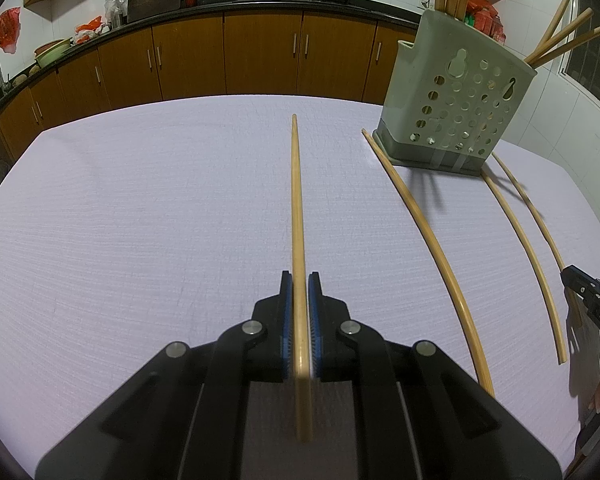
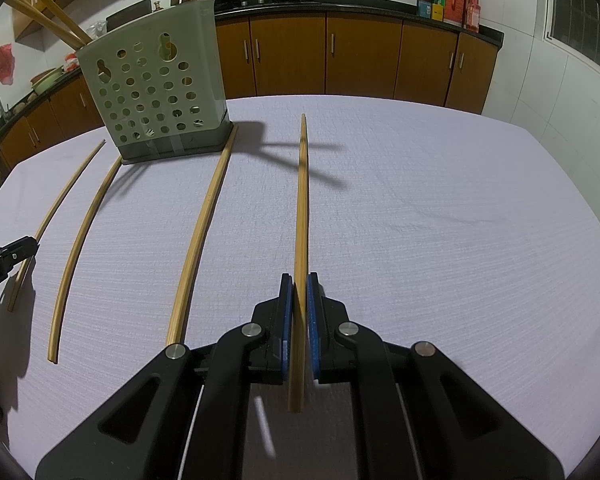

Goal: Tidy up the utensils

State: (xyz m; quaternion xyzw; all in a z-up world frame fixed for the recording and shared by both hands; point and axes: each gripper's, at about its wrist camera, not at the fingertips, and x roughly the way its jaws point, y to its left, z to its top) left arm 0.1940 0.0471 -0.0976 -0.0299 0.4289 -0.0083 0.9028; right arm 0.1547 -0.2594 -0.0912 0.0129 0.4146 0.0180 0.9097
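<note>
The left gripper (image 1: 300, 280) clamps a smooth round bamboo chopstick (image 1: 297, 208) at frame centre. The right gripper (image 2: 298, 282) clamps a flatter, grainy one (image 2: 302, 200). Others lie on the ribbed cloth (image 1: 140, 220) beside the perforated plastic holder (image 1: 456, 108), upper right.

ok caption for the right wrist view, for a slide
Right gripper clamps one chopstick beside the perforated holder; two loose chopsticks lie between.

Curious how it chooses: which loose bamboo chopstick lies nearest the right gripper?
The bamboo chopstick immediately left of the right gripper, its tip beside the grey perforated holder; the other loose chopstick lies farther left.
</note>
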